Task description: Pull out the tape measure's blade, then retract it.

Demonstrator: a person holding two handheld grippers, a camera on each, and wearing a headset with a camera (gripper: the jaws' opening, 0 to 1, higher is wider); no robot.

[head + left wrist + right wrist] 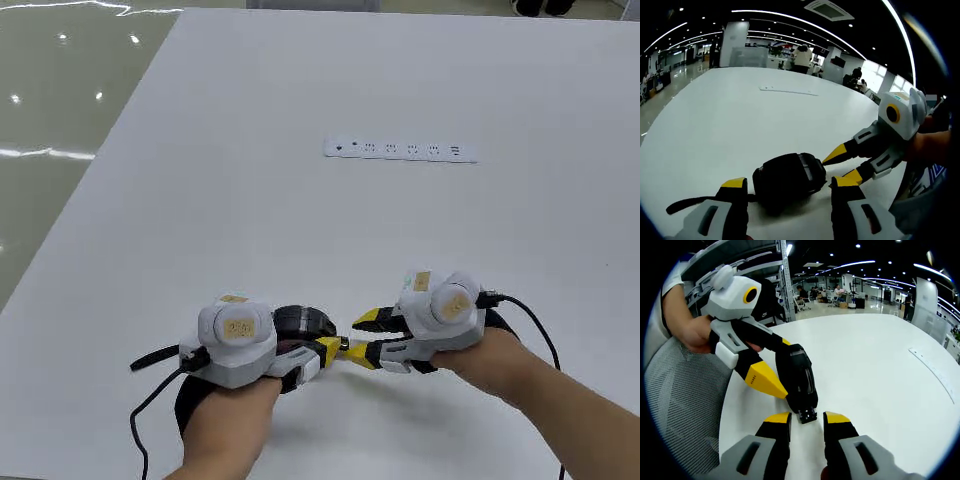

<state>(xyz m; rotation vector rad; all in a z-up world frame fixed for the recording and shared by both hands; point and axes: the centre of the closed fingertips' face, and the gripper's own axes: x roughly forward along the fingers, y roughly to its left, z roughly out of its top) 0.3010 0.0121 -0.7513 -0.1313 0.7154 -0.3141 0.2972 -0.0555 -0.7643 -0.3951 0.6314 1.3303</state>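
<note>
Left gripper [330,350] sat nearest the camera, at the table's [250,200] near edge, jaws spread wide to either side of the black tape measure [303,322]. In the left gripper view the tape measure [789,181] lay on the table between the two yellow tips, a slim gap showing at each side; firm contact could not be confirmed. Its black strap [690,204] trailed toward 8 o'clock.

In the right gripper view the blade end of the tape measure [799,377] pointed at 6 o'clock, sitting just ahead of the right gripper [807,417], whose jaws stood narrowly parted and not closed on it. No blade was seen drawn out.

In the head view the right gripper [358,338] lay at 3 o'clock of the case, its tips near the left gripper's. A white power strip [400,150] lay well apart at 12 o'clock.
</note>
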